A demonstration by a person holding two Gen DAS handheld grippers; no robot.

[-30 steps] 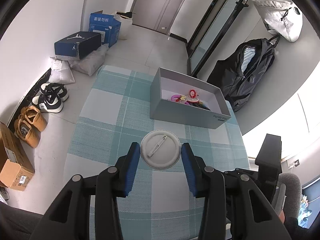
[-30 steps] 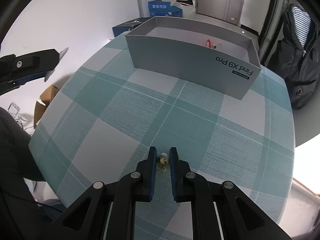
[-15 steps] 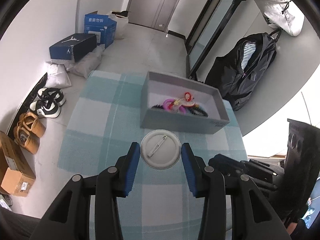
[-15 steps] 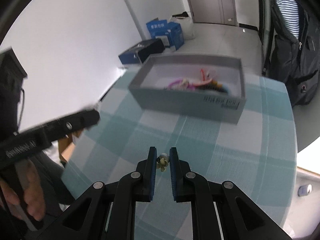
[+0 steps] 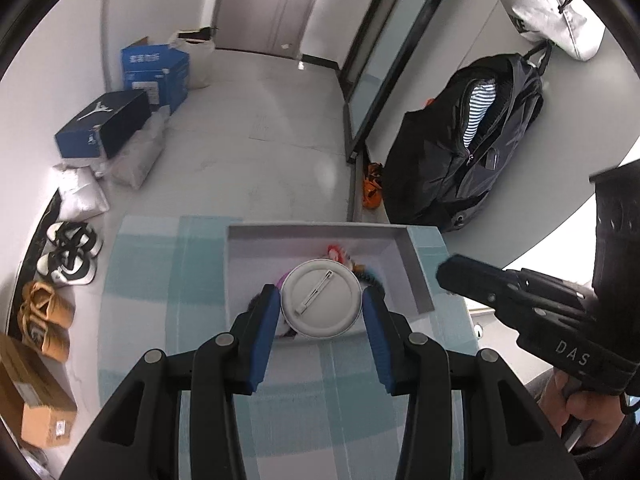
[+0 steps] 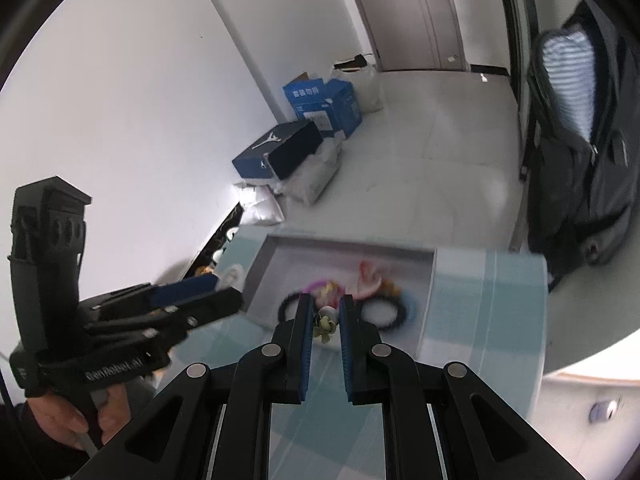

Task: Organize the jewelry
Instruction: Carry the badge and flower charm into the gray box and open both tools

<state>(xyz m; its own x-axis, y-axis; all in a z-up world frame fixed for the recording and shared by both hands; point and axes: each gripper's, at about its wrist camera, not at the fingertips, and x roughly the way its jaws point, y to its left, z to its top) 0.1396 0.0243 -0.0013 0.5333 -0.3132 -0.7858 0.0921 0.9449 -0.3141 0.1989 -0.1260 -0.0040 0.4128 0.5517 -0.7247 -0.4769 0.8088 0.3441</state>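
The tablecloth (image 5: 144, 320) has big squares of teal, pale blue and white, and the box (image 5: 416, 268) on it is grey with a lighter inside. The round badge (image 5: 320, 300) is white with a silver pin, the left gripper (image 5: 320, 312) is black with blue pads (image 5: 264, 332), and the little charm (image 6: 325, 324) in the black right gripper (image 6: 323, 322) is yellow-green and white. In the box lie black hair rings (image 6: 386, 314) and blurry pink, yellow and red bits (image 6: 348, 284), and on the pale floor sit a blue and black shoe box (image 5: 102, 124), a bright blue carton (image 5: 154, 70), brown shoes (image 5: 46, 320), black and white shoes (image 5: 72, 256) and a black backpack (image 5: 472, 144) with a striped blue and white shirt (image 5: 478, 112).
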